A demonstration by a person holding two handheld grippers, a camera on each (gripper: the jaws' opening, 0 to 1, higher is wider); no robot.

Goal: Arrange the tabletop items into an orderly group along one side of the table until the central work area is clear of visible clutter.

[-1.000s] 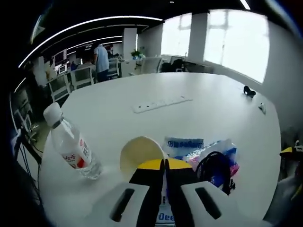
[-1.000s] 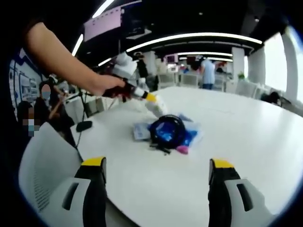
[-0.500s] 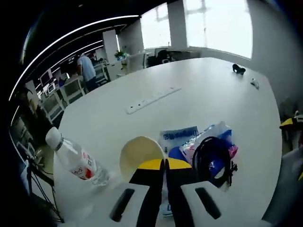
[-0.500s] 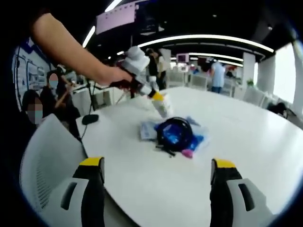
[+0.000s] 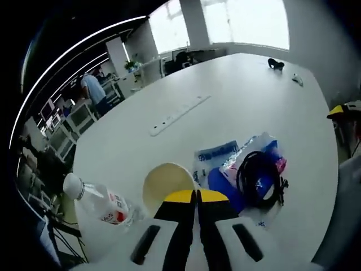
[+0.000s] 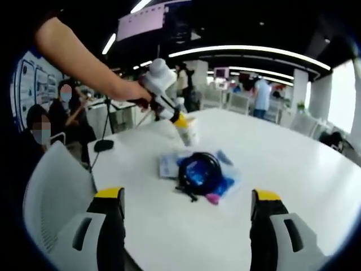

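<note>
My left gripper (image 5: pixel 196 195) is shut on the rim of a cream paper cup (image 5: pixel 167 182). In the right gripper view a hand holds that left gripper (image 6: pixel 159 93), and the cup (image 6: pixel 186 131) hangs from it just behind the pile. The pile (image 6: pixel 203 173) is made of blue and white packets with a black coiled cable on top, and in the left gripper view the pile (image 5: pixel 252 175) lies right of the cup. A clear water bottle (image 5: pixel 102 202) lies on its side to the cup's left. My right gripper (image 6: pixel 188 195) is open and holds nothing, short of the pile.
A white power strip (image 5: pixel 179 107) lies mid-table. A black object (image 5: pixel 276 64) and a small white item (image 5: pixel 297 81) sit at the far end. A black mouse-like object (image 6: pixel 103 145) is near the table edge, beside a white chair (image 6: pixel 53 195). People are in the background.
The left gripper has risen with the cup still in it, so the bottle and pile sit lower in its view. The right gripper stays open and has barely moved.
</note>
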